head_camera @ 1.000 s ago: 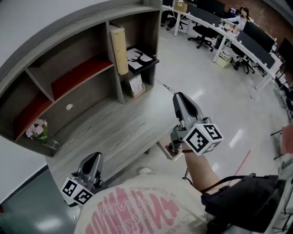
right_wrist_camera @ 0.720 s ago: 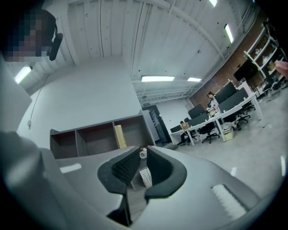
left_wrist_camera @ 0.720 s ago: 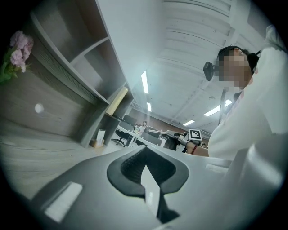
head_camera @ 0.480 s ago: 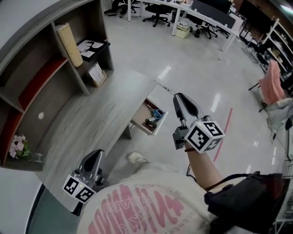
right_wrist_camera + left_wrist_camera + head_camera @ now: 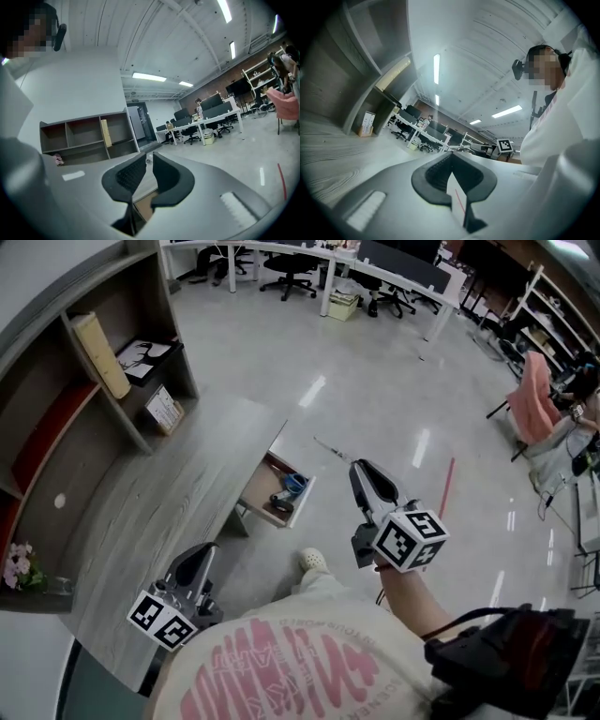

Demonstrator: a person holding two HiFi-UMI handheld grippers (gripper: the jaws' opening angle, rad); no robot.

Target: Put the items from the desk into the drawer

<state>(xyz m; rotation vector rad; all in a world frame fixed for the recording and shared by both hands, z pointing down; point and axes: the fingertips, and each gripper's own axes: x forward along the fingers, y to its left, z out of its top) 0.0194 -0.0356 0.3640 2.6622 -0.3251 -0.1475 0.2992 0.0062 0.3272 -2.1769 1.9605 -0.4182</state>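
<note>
Your left gripper point(image 5: 202, 557) is clenched: in the left gripper view its pads meet at the tips and nothing is between them. Your right gripper point(image 5: 362, 473) holds nothing either; in the right gripper view a thin slit stays between its pads, so it is only a little released.

The drawer point(image 5: 302, 504) stands pulled out from the edge of the desk point(image 5: 159, 512). Inside it lie a blue item point(image 5: 296, 483) and a dark item point(image 5: 281, 503); what they are is too small to tell. On the bare desk top no loose item shows, so I judge the putting-in is finished and the closing remains.

The drawer lies between your two grippers. Its long axis runs out from the desk toward the floor, and its front panel faces your right gripper, which points past it, near. Therefore the right one seems better placed to push the panel back toward the desk.
</note>
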